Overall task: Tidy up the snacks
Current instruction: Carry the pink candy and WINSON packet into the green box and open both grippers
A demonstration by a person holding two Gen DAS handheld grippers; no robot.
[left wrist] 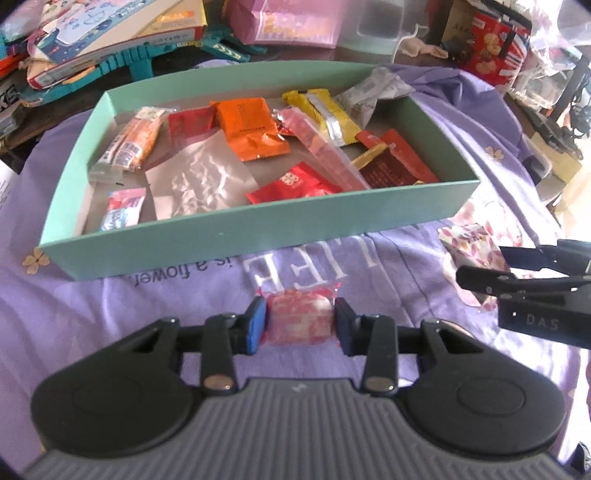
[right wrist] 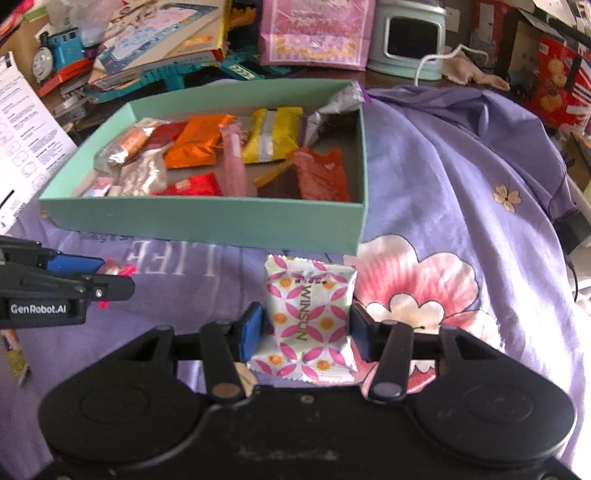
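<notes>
A mint-green box [left wrist: 236, 236] [right wrist: 207, 221] on the purple cloth holds several wrapped snacks, among them an orange packet [left wrist: 251, 127] and a yellow one [left wrist: 321, 110]. My left gripper [left wrist: 300, 325] is shut on a small pink-and-white candy packet [left wrist: 300, 320], held just in front of the box's near wall. In the right wrist view, my right gripper [right wrist: 306, 332] is shut on a white packet with pink petal print [right wrist: 310, 317], near the box's front right corner. Each gripper shows at the edge of the other's view: the right gripper [left wrist: 491, 271], the left gripper [right wrist: 107, 275].
Purple flowered cloth [right wrist: 461, 166] covers the surface, with free room right of the box. Behind the box lie children's books [left wrist: 122, 33], a teal toy [left wrist: 140, 61], a pink bag [right wrist: 314, 33], a toy train [right wrist: 59, 51] and a red biscuit box [left wrist: 495, 48].
</notes>
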